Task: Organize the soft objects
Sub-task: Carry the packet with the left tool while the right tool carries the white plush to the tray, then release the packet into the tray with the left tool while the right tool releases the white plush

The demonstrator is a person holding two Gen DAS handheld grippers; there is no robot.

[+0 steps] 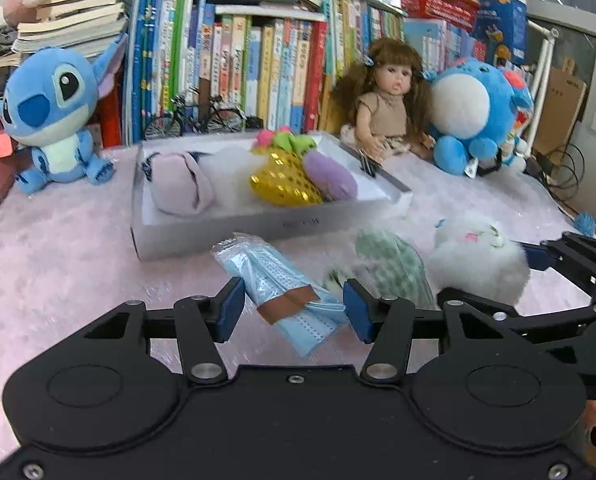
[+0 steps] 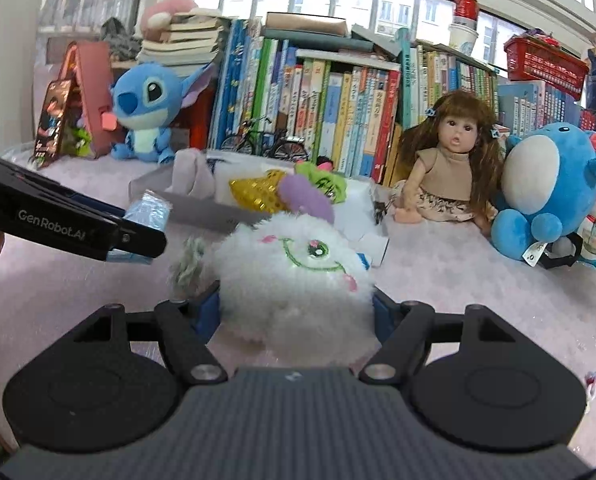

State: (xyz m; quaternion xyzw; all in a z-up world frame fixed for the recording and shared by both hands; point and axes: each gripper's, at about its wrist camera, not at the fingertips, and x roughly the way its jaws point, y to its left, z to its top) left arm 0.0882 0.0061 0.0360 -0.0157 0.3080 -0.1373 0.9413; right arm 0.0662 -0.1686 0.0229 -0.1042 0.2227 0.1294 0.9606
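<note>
Left wrist view: the white box (image 1: 257, 224) stands in the middle of the pink table cover (image 1: 57, 248), and it already contains a pale lilac pouch (image 1: 179, 188), a gold sequin toy (image 1: 283, 184) and a purple plush (image 1: 332, 178). In front of the box lies a green checked soft item (image 1: 394, 260) on the cover. The pack of blue face masks (image 1: 281, 292) is between the blue pads of the left gripper (image 1: 293, 310). Both pads touch the pack, so the gripper is clamped on it, with the jaws about one third apart. The pack is tilted, with its far end towards the box.

Right wrist view: the white fluffy plush (image 2: 298, 276) with an embroidered green smile sits directly between the fingers of the right gripper (image 2: 295, 312). The jaws stand fairly wide and the fur fills the whole gap, pressing against both pads, so this gripper is grasping the plush. The box is just behind the plush. At the left, the left gripper appears from the side with the mask pack in its tip.
</note>
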